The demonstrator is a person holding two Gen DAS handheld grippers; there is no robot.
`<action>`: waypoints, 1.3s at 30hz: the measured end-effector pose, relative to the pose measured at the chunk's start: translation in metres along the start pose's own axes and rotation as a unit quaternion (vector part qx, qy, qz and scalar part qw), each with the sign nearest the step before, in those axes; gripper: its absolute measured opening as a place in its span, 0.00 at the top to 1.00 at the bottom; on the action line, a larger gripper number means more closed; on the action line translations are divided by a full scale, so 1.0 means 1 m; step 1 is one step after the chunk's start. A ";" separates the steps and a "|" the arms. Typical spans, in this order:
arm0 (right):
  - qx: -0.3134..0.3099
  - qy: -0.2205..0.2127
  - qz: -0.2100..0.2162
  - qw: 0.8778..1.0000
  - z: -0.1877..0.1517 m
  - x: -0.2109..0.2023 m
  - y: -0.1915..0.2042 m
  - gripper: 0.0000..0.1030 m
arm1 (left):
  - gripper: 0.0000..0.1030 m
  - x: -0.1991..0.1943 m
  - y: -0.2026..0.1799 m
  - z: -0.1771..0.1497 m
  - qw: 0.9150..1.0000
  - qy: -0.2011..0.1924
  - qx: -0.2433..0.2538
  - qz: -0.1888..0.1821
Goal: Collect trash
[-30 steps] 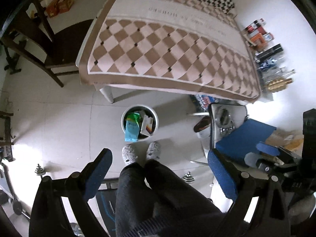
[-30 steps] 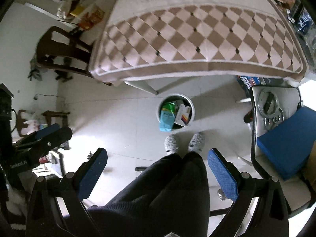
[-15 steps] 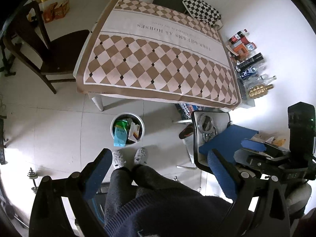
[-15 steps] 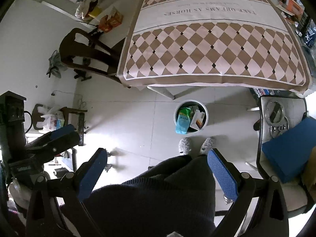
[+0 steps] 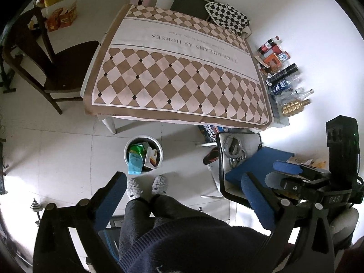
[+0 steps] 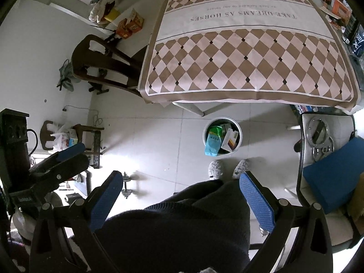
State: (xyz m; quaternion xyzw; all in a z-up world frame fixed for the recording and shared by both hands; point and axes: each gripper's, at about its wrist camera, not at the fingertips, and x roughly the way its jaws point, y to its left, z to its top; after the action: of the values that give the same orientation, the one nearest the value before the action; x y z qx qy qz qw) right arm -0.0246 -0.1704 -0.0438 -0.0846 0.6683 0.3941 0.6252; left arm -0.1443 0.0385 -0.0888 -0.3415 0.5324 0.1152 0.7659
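Tiled floor (image 5: pixel 68 150), full trash bin (image 5: pixel 142 154) beside table (image 5: pixel 173 77), left gripper (image 5: pixel 182 202) and right gripper (image 6: pixel 182 201) jaws open, empty.

We lifted both grippers higher over the second, so the table (image 5: pixel 177 77) and the trash bin (image 5: pixel 142 157) shrank and slid lower in both views. The far end of the tablecloth (image 6: pixel 245 45), with its printed line, came into view, and the bottles (image 5: pixel 282 79) by the wall showed more fully.
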 end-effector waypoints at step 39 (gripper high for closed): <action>0.001 0.014 0.013 1.000 -0.025 -0.008 -0.013 0.00 | 0.00 -0.001 -0.016 -0.005 0.999 0.012 0.030 -0.024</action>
State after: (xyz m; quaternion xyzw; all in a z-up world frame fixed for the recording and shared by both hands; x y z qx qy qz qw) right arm -0.0338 -0.1980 -0.0440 -0.0810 0.6782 0.4005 0.6108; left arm -0.1392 0.0238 -0.0825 -0.3324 0.5363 0.0762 0.7721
